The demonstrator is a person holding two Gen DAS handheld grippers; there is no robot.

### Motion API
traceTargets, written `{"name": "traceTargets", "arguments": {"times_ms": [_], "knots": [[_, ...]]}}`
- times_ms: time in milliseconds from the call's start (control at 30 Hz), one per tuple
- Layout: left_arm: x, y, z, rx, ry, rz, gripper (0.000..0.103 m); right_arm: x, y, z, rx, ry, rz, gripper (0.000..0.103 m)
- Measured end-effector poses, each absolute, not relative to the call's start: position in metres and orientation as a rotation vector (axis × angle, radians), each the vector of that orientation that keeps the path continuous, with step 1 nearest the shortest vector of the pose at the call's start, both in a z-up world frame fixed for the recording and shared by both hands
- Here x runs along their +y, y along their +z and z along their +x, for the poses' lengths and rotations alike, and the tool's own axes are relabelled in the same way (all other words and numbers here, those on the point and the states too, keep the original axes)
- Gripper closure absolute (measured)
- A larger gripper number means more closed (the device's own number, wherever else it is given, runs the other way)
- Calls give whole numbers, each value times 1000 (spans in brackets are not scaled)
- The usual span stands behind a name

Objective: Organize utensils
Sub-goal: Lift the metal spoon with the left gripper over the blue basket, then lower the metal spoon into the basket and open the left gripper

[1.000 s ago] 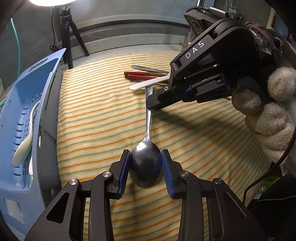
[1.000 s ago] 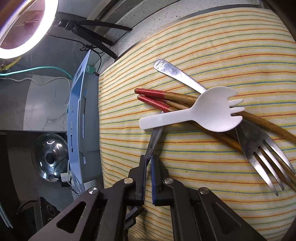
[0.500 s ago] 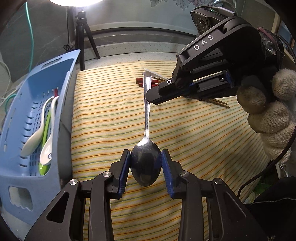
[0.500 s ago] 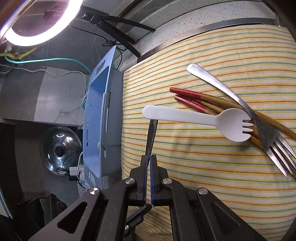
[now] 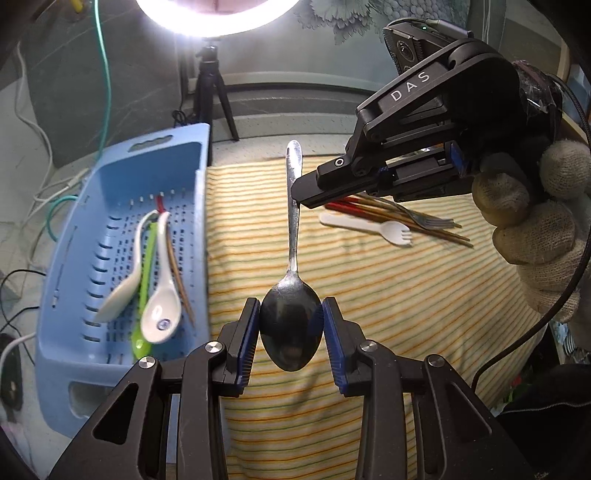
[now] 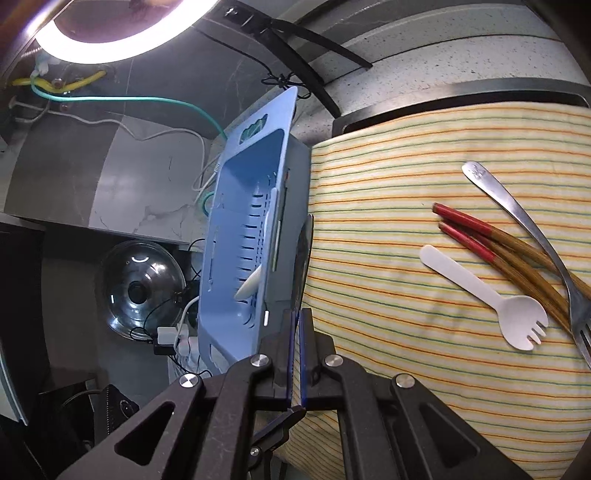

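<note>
A metal spoon (image 5: pixel 292 258) hangs in the air above the striped cloth (image 5: pixel 369 295). My left gripper (image 5: pixel 291 328) is shut on its bowl. My right gripper (image 6: pixel 296 325) is shut on its handle (image 6: pixel 303 258), seen edge-on; it also shows in the left wrist view (image 5: pixel 301 201). A blue slotted basket (image 5: pixel 92 229) at the left holds white soup spoons (image 5: pixel 162 295), a green utensil and chopsticks. A white spork (image 6: pixel 484 295), red-tipped chopsticks (image 6: pixel 491 251) and a metal fork (image 6: pixel 517 218) lie on the cloth.
A ring light (image 5: pixel 218 14) on a tripod (image 5: pixel 212 92) stands behind the cloth. Cables (image 5: pixel 44 184) trail at the left. A pot lid (image 6: pixel 142 284) lies below the basket (image 6: pixel 243 243) in the right wrist view.
Both grippers have lifted the spoon up off the cloth and carried it left, nearer the basket. The spork, chopsticks and fork stay on the cloth.
</note>
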State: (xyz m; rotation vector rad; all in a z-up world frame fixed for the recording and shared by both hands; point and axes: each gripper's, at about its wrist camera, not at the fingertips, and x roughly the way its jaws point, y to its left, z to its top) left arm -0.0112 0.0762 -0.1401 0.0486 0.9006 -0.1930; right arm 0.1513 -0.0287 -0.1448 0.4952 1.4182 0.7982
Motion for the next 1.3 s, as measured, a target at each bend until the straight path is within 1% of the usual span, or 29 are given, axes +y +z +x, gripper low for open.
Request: {"name": "traceTargets", "arguments": {"times_ms": [367,733,1100,1167,1200,1233,1267,1300], "knots": [[131,-128,4,868,-110,26,70,47,-121,173,1387,887,397,101],[182,-137,21,897,-34,13,70,119,-125,187,1391,919,297,101],[201,-141,33,921,-1,3,70,153,-135,195,1376,925,209,100],[201,-140,33,925,1,0,70,155,-133,195,1363,916,177,97],[202,-140,34,932,-2,-10,70,155,-133,195,1360,911,160,94],[203,-141,34,939,0,-21,69,155,-132,196,1359,908,151,80],[203,-141,35,946,5,-23,64,154,-131,196,1356,904,148,71],[202,-141,35,945,13,-20,57,151,-129,196,1342,906,151,60]]}}
